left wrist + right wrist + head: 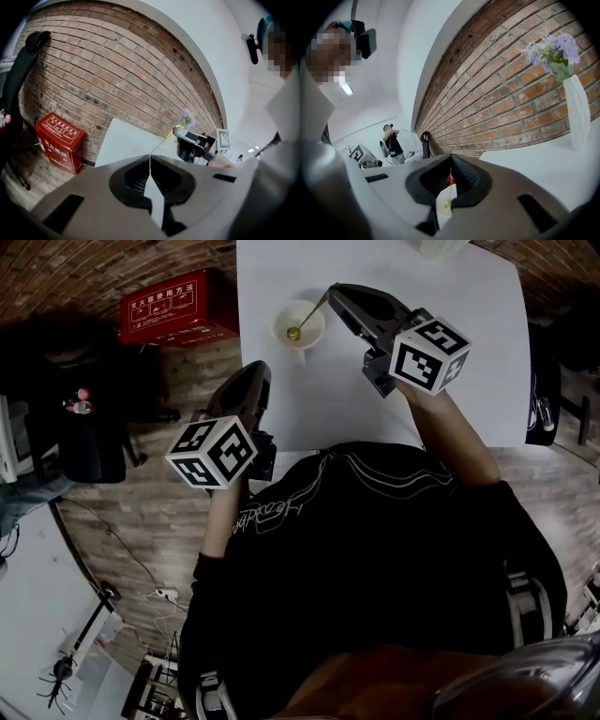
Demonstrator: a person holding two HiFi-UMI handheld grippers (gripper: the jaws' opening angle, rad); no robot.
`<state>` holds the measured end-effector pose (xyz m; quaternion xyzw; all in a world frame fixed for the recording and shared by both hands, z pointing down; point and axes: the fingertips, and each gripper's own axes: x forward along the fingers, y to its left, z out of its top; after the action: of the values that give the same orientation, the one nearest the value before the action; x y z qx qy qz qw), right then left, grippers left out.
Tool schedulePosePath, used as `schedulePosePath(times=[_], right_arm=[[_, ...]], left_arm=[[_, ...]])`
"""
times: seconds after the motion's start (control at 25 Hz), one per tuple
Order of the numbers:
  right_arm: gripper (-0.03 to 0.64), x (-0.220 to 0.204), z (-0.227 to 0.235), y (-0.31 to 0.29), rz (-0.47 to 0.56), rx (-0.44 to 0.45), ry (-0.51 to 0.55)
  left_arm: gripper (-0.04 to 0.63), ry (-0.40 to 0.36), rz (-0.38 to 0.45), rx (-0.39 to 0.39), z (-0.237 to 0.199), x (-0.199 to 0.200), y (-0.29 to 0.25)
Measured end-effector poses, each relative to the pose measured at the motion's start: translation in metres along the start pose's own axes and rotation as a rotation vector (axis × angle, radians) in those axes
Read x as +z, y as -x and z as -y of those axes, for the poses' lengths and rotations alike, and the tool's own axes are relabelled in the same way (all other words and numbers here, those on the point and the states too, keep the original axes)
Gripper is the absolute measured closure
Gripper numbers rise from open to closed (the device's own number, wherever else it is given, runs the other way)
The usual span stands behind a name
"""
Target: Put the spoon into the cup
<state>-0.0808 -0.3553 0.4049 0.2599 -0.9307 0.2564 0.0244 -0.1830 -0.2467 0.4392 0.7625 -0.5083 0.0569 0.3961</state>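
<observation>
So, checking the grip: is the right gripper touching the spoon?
Touching. The right gripper view shows the right gripper shut on the spoon handle.

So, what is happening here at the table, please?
A person works with two handheld grippers at a white table. The right gripper is shut on the spoon, whose bowl shows within the rim of the cup, not yet released. The left gripper is shut and empty, beside the table's edge.
</observation>
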Motion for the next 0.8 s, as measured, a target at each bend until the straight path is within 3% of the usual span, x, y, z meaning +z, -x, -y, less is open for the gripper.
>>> schedulePosePath(times=[0.8], right_arm=[[0.617, -0.053, 0.034, -0.033, -0.094, 0.012, -0.088]], left_arm=[[0.589, 0.088, -0.052, 0.045, -0.034, -0.021, -0.025]])
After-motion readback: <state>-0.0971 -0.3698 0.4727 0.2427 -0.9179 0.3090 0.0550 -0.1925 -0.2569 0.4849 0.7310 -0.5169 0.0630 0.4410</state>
